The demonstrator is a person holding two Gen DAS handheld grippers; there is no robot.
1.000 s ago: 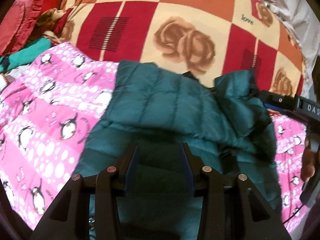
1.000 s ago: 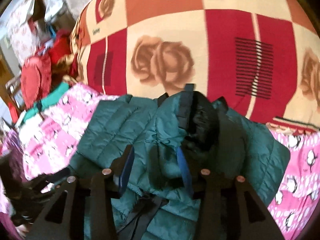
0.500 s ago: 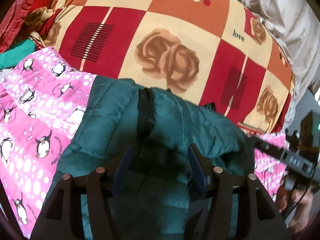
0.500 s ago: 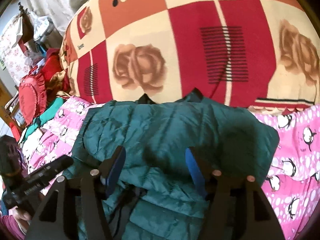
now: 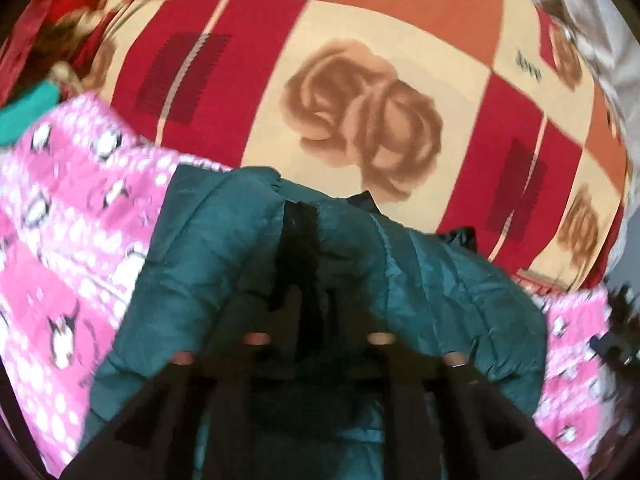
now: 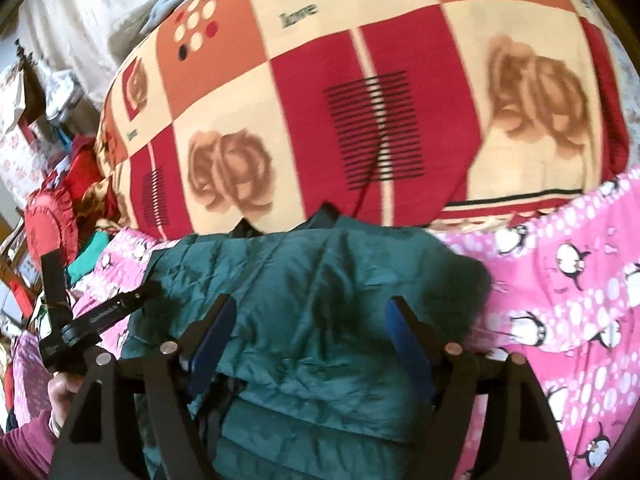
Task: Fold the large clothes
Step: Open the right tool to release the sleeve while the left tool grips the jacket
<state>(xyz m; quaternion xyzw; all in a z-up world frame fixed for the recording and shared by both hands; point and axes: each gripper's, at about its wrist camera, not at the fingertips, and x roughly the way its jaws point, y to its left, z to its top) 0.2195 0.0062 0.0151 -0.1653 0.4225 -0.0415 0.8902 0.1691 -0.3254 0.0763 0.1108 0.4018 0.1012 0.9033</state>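
On the pink penguin sheet [image 6: 560, 280] we see the green jacket [image 6: 320, 280] lying crosswise, at twelve o'clock from both grippers: our left gripper [image 5: 316, 320] is pressed together, apparently on it, our right gripper [image 6: 310, 340] is opening, nothing pinched.

Teal quilted jacket [image 6: 320, 280] on pink penguin-print sheet [image 6: 560, 280]; red, orange and cream rose-patterned blanket [image 6: 360, 100] behind.

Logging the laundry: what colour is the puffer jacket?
Dark teal puffer jacket, clearest in the right wrist view.
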